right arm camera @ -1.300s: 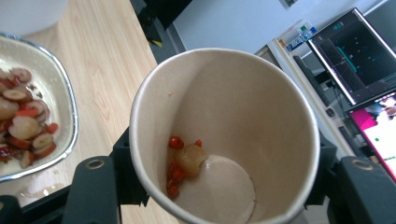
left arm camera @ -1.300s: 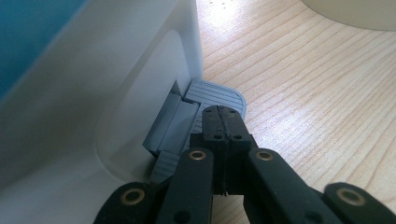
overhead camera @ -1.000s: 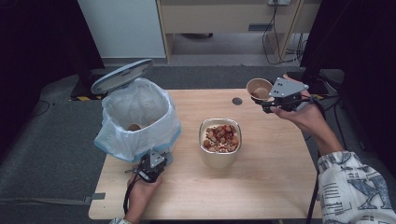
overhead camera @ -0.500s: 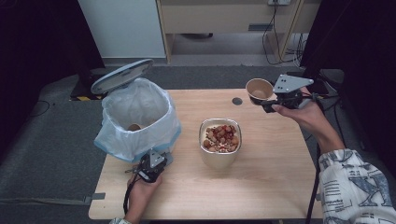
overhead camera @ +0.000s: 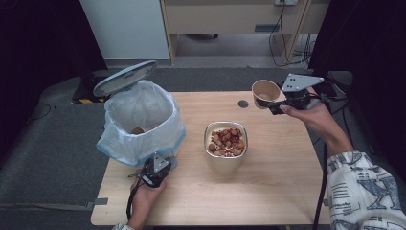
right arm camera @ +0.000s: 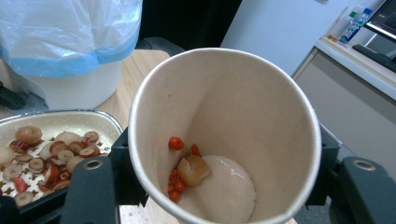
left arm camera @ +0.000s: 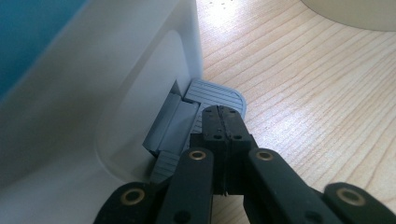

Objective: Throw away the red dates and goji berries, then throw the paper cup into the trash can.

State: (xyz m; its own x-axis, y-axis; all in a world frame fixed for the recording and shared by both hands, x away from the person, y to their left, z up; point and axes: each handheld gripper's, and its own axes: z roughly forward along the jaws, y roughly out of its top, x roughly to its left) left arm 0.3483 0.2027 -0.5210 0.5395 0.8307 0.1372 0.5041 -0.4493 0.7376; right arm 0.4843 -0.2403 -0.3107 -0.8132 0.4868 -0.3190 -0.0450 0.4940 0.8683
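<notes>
Since a second ago the paper cup (overhead camera: 265, 92) has tilted further onto its side in the right gripper (overhead camera: 274, 102), its mouth now facing nine o'clock; the bin, bowl and left hand lie as before. The right jaws pinch the cup's tan, smooth wall from both sides, up at one o'clock of the table (overhead camera: 287, 191). Inside it, a few red berries and one pale slice (right arm camera: 194, 169) cling near the bottom. The left gripper (left arm camera: 224, 122), jaws pressed together, rests on the bin's ribbed grey pedal (left arm camera: 215, 94) at seven o'clock. The glossy white bin (overhead camera: 143, 124) wears a crinkled, blue-edged plastic liner. A rounded-rectangular bowl (overhead camera: 226, 149) of dried fruit sits centre. No writing is legible.
</notes>
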